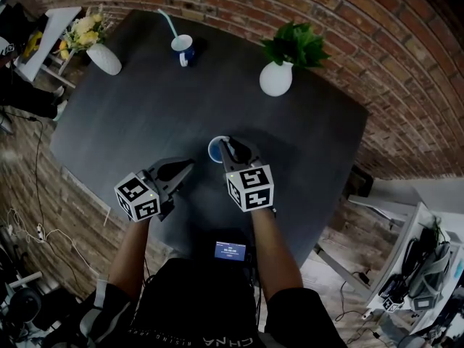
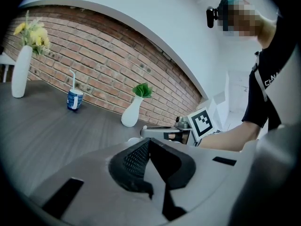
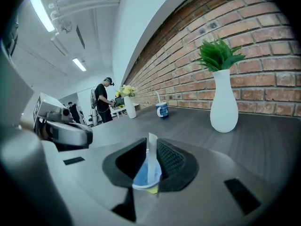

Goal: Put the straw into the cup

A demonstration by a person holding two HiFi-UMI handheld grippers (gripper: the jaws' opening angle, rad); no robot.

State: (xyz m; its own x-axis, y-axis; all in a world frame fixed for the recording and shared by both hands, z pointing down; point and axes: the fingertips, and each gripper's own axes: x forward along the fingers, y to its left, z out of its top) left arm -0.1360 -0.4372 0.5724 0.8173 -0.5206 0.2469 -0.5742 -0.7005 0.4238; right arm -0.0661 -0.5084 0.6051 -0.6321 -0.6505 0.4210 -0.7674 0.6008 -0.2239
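A light blue cup (image 1: pixel 215 151) stands on the dark table (image 1: pixel 145 122), near its front edge. My right gripper (image 1: pixel 230 145) hovers right over it. In the right gripper view its jaws (image 3: pixel 151 142) are shut on a white straw (image 3: pixel 152 161), held upright with its lower end reaching down into the cup (image 3: pixel 141 180). My left gripper (image 1: pixel 187 165) is a little left of the cup, apart from it. Its jaws (image 2: pixel 149 142) are shut with nothing between them. The right gripper's marker cube (image 2: pixel 202 121) shows in the left gripper view.
A blue mug with a straw (image 1: pixel 182 49) stands at the table's far side. A white vase with a green plant (image 1: pixel 276 78) is at the back right, and a white vase with yellow flowers (image 1: pixel 104 58) at the back left. Brick wall lies behind.
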